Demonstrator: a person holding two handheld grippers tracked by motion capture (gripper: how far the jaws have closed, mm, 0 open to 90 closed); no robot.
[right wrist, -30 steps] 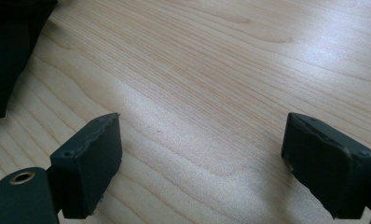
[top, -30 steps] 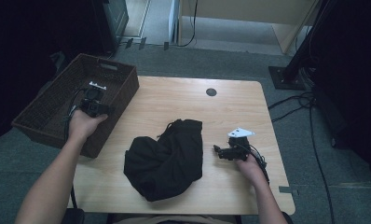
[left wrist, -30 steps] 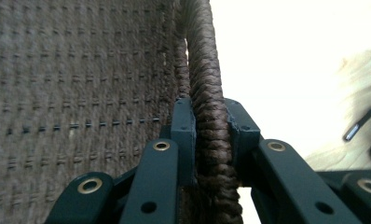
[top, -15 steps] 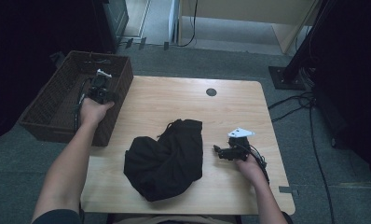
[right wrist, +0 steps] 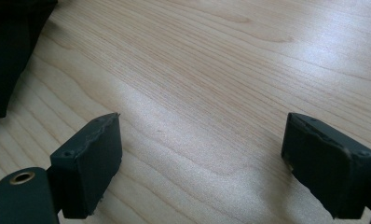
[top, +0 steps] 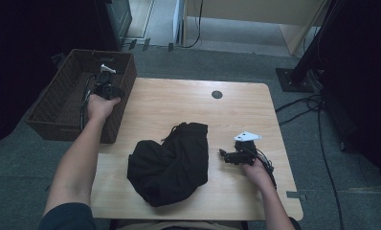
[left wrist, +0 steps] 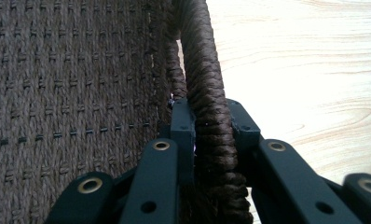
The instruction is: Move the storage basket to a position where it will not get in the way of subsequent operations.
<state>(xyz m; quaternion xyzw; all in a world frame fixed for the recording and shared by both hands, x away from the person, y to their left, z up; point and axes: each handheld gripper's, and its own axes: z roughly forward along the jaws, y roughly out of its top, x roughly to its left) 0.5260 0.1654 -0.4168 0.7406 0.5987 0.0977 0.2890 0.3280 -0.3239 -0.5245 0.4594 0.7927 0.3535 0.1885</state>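
A dark brown woven basket [top: 59, 103] stands off the table's left edge. My left gripper [top: 107, 86] is shut on its right-hand rim [left wrist: 207, 93], one jaw inside the wall and one outside. A crumpled black garment [top: 172, 160] lies on the wooden table [top: 179, 103] near the front middle. My right gripper [top: 223, 155] rests low on the table just right of the garment, open, with bare wood between its fingers [right wrist: 92, 161]; the garment's edge [right wrist: 11, 42] shows at the upper left of the right gripper view.
A small round dark grommet [top: 217, 94] sits in the table top toward the back. Cables [top: 318, 120] trail on the carpet to the right, beside a dark stand base [top: 294, 79]. Bare wood lies between basket and garment.
My left gripper has moved away from me along the basket's right rim, gripping it, and the basket has shifted backward with it. The right gripper has stayed put, open.
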